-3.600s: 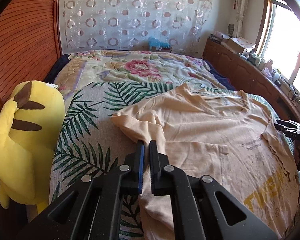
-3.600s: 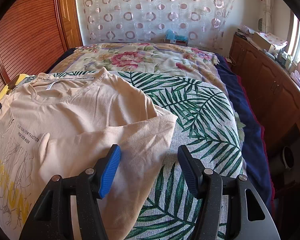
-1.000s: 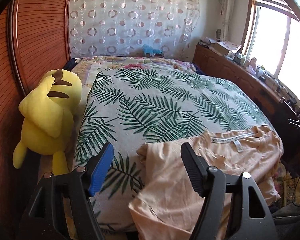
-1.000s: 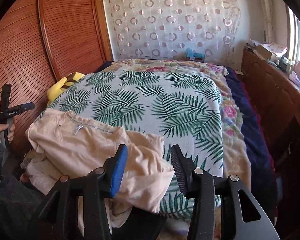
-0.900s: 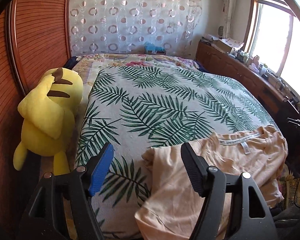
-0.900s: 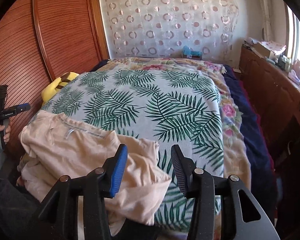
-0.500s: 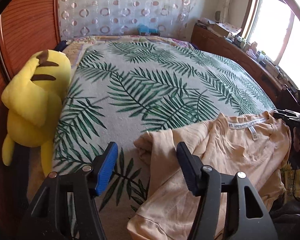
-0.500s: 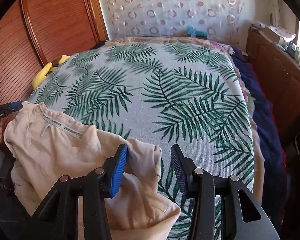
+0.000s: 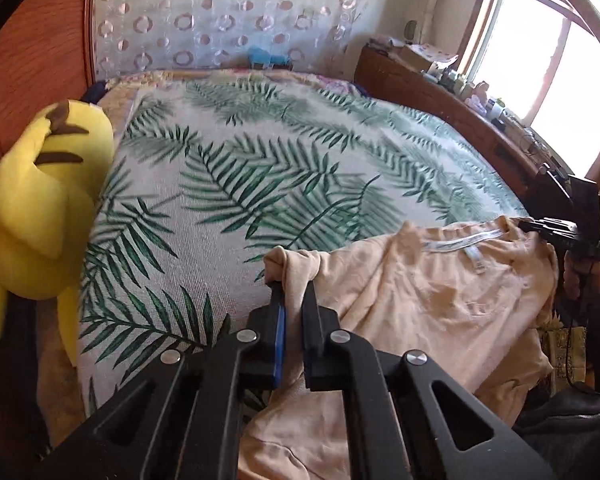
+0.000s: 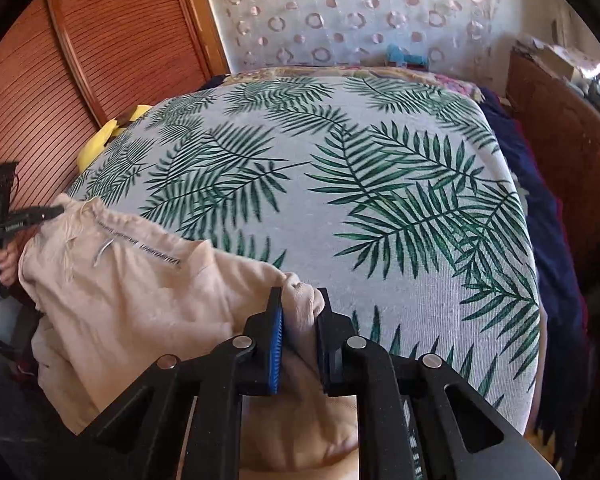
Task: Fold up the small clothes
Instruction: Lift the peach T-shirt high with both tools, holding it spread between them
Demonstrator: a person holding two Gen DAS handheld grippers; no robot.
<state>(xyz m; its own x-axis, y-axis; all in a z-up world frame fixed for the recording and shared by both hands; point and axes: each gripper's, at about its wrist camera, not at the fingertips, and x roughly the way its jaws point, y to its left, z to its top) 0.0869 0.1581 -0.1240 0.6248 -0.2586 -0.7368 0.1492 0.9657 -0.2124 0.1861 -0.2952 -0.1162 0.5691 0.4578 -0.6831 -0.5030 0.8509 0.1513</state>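
A beige t-shirt (image 9: 428,300) lies bunched at the near edge of the bed, its collar label facing up. My left gripper (image 9: 294,292) is shut on a bunched corner of the shirt at its left end. My right gripper (image 10: 300,300) is shut on the shirt's (image 10: 140,300) other bunched corner at its right end. Each gripper also shows at the far side of the other view: the right gripper (image 9: 540,228) in the left wrist view, the left gripper (image 10: 48,213) in the right wrist view. The shirt's lower part hangs off the bed edge.
A palm-leaf blanket (image 9: 284,184) covers the bed. A yellow plush toy (image 9: 40,216) sits at the left bed edge by the wooden wardrobe (image 10: 80,60). A wooden dresser (image 9: 460,120) with clutter stands at the right under the window. A dark blue blanket (image 10: 540,216) hangs off the right side.
Both grippers were open over the shirt's bunched corners half a second ago. Both have now shut on them. The shirt has been pulled to the near edge of the bed.
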